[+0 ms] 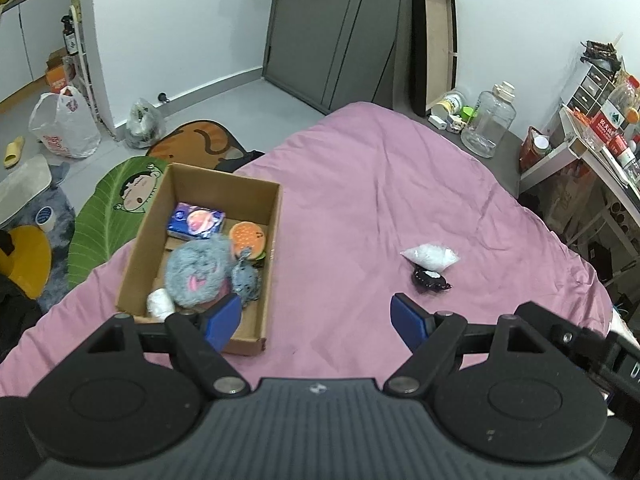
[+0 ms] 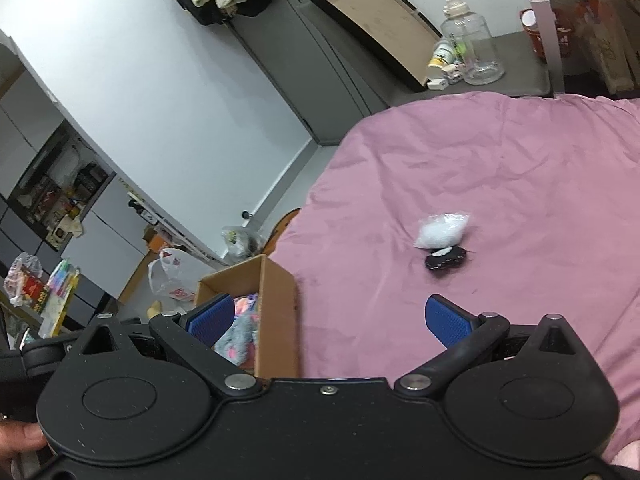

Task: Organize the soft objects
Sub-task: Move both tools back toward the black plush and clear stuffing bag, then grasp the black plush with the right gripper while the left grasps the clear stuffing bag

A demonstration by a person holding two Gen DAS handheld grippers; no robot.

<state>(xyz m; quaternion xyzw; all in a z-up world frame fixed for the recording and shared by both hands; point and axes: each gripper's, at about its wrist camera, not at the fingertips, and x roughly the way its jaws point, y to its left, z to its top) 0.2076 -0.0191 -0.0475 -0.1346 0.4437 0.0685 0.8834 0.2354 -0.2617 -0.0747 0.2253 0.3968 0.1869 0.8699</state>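
A cardboard box (image 1: 256, 320) sits on the pink bed at the left and holds a grey fluffy toy (image 1: 198, 270), a burger-shaped toy (image 1: 248, 238), a blue packet (image 1: 196, 220) and a white roll (image 1: 160, 303). A white stuffing bag (image 1: 430, 257) and a small black soft item (image 1: 430, 280) lie on the bed to the right. My left gripper (image 1: 316, 320) is open and empty above the bed beside the box. My right gripper (image 2: 328, 322) is open and empty; the box (image 2: 276, 320), bag (image 2: 440, 230) and black item (image 2: 446, 258) lie ahead.
The pink bed sheet (image 1: 380, 184) fills the middle. Beyond its far edge stand a clear jug (image 1: 486, 120), a leaning board (image 1: 434, 40) and a cluttered side table (image 1: 592, 148). Floor mats (image 1: 112, 208) and plastic bags (image 1: 64, 124) lie left of the bed.
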